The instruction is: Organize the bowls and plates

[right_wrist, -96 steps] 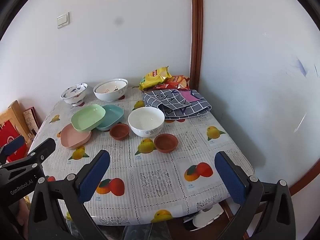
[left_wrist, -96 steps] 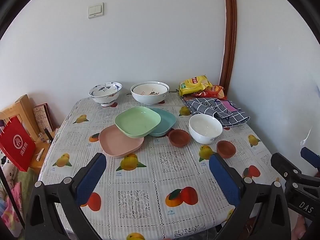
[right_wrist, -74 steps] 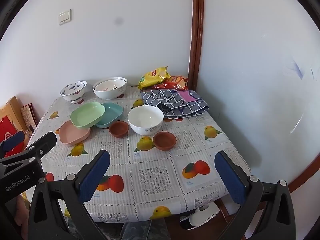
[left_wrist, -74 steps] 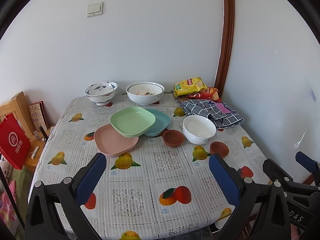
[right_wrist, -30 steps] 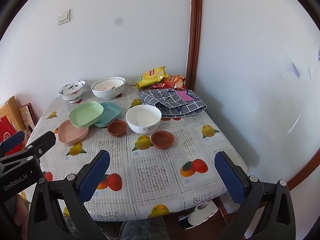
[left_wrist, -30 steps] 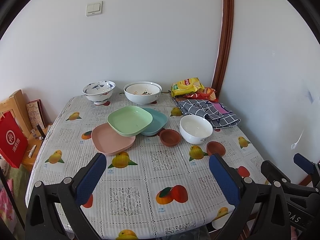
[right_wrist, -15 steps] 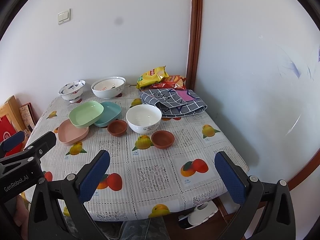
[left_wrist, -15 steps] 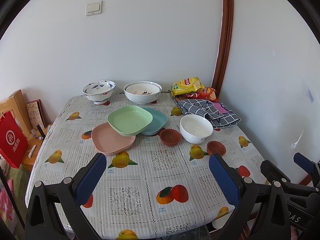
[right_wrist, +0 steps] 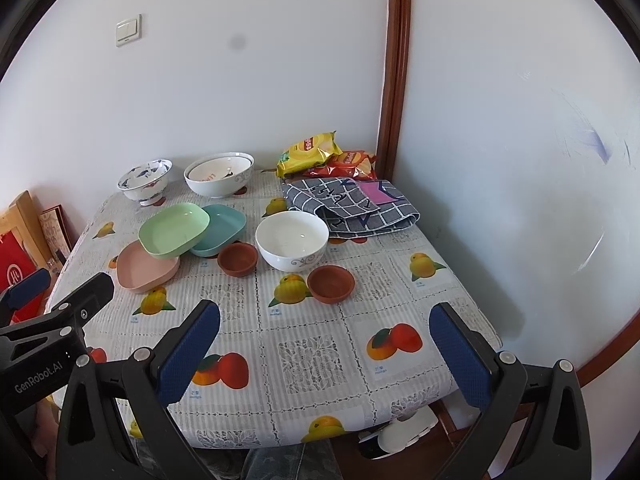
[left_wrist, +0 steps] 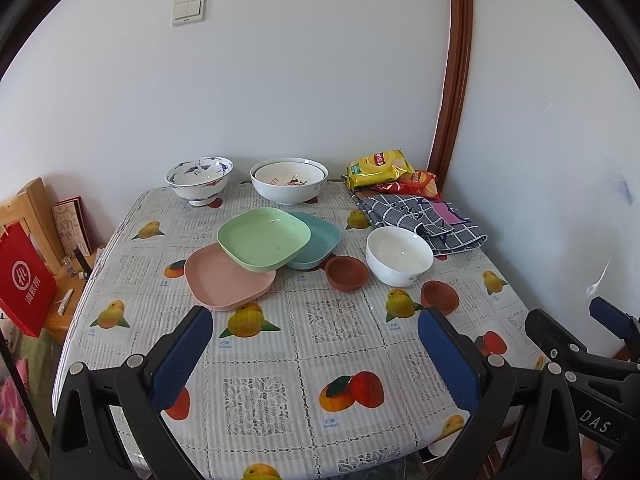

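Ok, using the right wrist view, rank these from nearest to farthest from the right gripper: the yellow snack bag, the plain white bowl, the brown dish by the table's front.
1. Brown dish: nearest the right gripper, just ahead of its open fingers.
2. Plain white bowl: mid-table, behind that dish.
3. Yellow snack bag: farthest, at the back by the wall.

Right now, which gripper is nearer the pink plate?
Left. The left gripper hovers open at the near edge with the pink plate just beyond its left finger; the right gripper is open, farther right.
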